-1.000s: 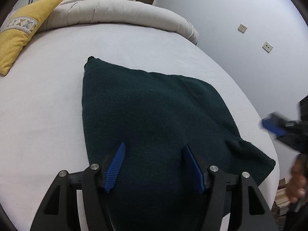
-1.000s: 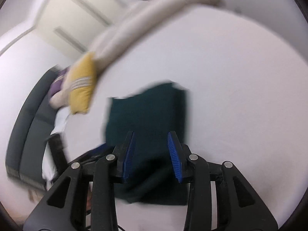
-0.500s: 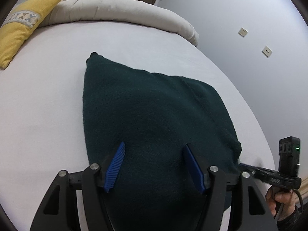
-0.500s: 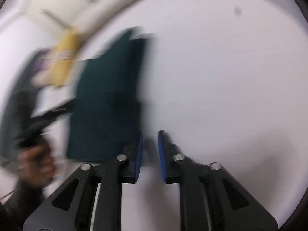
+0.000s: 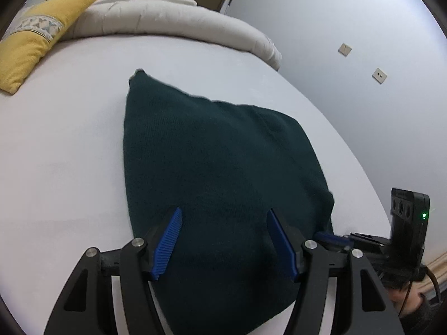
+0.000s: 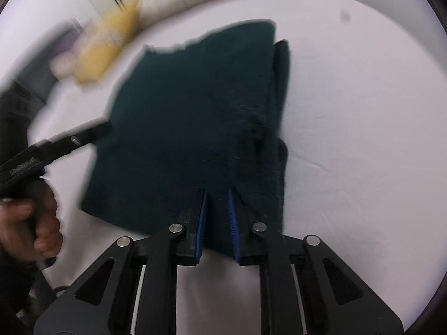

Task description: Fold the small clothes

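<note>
A dark green knitted garment (image 5: 218, 167) lies folded flat on the white bed sheet (image 5: 61, 145). My left gripper (image 5: 223, 217) is open, its blue pads spread over the garment's near edge. My right gripper (image 6: 217, 195) has its blue pads close together at the garment's (image 6: 190, 111) near edge, with cloth between them. In the left wrist view the right gripper (image 5: 332, 238) touches the garment's right corner. In the right wrist view the left gripper (image 6: 92, 132) shows at the garment's left edge.
A rolled cream duvet (image 5: 173, 19) lies across the far end of the bed. A yellow pillow (image 5: 33, 42) sits at the far left. A grey wall with two sockets (image 5: 378, 75) runs along the bed's right side.
My right gripper swung down to the garment's near right corner and narrowed its jaws on the cloth. The loose flap at that corner is now tucked in. My left gripper stayed open.
</note>
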The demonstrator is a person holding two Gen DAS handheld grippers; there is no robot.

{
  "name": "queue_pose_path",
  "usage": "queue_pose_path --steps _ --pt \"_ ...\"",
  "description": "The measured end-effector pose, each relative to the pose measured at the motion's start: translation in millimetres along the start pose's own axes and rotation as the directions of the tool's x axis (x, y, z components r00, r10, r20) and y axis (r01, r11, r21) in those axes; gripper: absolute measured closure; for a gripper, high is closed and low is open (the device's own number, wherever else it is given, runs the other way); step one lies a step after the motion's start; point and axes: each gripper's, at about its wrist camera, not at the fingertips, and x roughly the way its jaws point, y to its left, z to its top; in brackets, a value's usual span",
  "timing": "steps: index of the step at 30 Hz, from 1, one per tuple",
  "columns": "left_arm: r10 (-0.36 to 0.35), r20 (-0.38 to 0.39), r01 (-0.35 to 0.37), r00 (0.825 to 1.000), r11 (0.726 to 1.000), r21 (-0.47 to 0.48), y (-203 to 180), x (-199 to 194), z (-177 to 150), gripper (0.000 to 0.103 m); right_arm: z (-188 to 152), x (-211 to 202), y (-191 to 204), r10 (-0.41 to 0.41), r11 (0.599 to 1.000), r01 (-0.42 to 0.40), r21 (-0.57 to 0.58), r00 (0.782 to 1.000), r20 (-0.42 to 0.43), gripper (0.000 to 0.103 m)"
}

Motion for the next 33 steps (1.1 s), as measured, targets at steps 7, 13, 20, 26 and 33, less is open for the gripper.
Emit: queue_pose_path --steps 7,13,20,26,33 --pt "-0.013 0.070 0.014 0.997 1.000 -0.007 0 -24 15 0.038 25 -48 3 -0.152 0.987 0.146 0.067 0.984 0.088 0.093" --pt "0.012 0.080 -0.014 0.997 1.000 0.028 -6 -2 43 0.038 111 -24 43 0.118 0.993 -0.119 0.008 0.989 0.088 0.056" --pt "0.040 0.028 -0.041 0.999 0.999 0.016 8 47 50 0.038 167 61 -41 0.122 0.948 -0.127 0.293 0.992 0.035 0.103" --pt "0.072 0.036 -0.075 0.997 0.994 0.084 -7 65 53 0.028 171 59 -66 0.177 0.930 -0.194 0.311 0.981 0.081 0.103" --pt "-0.063 0.082 0.069 0.995 0.995 -0.076 16 1 39 0.037 132 -8 -93 0.027 0.887 -0.102 0.450 0.985 0.170 0.092"
